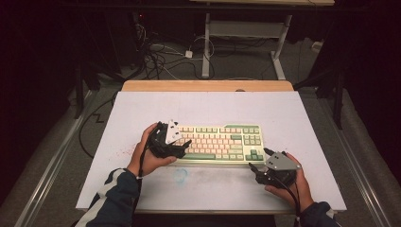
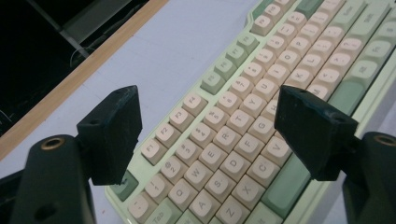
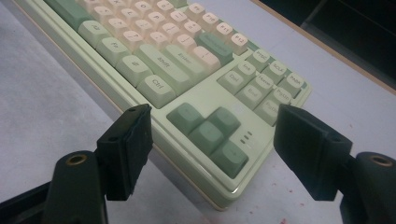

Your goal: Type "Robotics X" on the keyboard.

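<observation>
1. Lying flat on the white table top (image 1: 283, 109), a pale green and cream keyboard (image 1: 220, 142) sits between the two grippers, its long side running across the table.
2. The left gripper (image 1: 182, 146) hovers over the keyboard's left end, held in the person's left hand (image 1: 149, 158). In the left gripper view (image 2: 210, 135) its two black jaws stand wide apart with nothing between them; below and ahead of the gap lie the letter and function rows, and the left jaw overlaps the keyboard's corner by the Esc key.
3. The right gripper (image 1: 260, 161) is held by the right hand (image 1: 293, 187) just off the keyboard's near right corner. In the right gripper view (image 3: 212, 149) its jaws are likewise spread apart and empty, with the arrow-key cluster (image 3: 210, 133) directly ahead between them and the keyboard's corner edge close below.
4. Whether either gripper touches the keyboard cannot be told.
5. A faint blue smudge (image 1: 180, 175) marks the table top between the two hands.
</observation>
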A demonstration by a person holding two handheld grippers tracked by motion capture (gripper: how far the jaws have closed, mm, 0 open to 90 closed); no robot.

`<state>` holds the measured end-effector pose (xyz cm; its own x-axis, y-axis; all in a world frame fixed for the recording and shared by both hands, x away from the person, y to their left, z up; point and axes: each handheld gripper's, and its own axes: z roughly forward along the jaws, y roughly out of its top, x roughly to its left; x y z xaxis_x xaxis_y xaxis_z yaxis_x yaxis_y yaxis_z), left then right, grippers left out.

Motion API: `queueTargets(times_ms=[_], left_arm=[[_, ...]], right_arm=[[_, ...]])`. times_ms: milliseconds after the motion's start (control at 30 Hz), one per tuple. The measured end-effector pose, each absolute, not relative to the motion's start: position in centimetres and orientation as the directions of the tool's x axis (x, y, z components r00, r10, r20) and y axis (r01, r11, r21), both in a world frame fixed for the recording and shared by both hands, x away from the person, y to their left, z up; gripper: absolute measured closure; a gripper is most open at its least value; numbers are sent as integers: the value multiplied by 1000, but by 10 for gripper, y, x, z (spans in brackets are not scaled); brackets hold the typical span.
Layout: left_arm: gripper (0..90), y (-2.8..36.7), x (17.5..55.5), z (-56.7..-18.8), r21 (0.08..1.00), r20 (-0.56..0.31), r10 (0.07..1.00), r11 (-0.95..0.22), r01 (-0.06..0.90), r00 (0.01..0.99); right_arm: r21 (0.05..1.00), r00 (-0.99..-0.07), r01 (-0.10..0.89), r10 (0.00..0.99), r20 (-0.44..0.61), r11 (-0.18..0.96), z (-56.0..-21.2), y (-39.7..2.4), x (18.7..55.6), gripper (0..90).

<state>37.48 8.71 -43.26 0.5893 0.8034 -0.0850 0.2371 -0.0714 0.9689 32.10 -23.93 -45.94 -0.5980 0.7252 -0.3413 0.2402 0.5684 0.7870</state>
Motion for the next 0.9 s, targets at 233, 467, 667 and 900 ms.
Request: queueTargets(times_ms=[233,467,667,900], left_arm=[[206,97,367,-437,970,-68,805,-86,229,590],[184,108,360,-439,973,-55,808,-87,212,586],[182,117,357,-444,975,-42,817,-92,202,576],[182,128,353,-448,973,-44,825,-92,211,564]], right_arm=[[786,-600,239,723,-342,570,-459,-239,321,294],[785,-599,241,724,-342,570,-460,-239,321,293],[784,-599,240,723,-344,572,-460,-238,320,292],[786,-597,240,725,-344,570,-459,-239,321,292]])
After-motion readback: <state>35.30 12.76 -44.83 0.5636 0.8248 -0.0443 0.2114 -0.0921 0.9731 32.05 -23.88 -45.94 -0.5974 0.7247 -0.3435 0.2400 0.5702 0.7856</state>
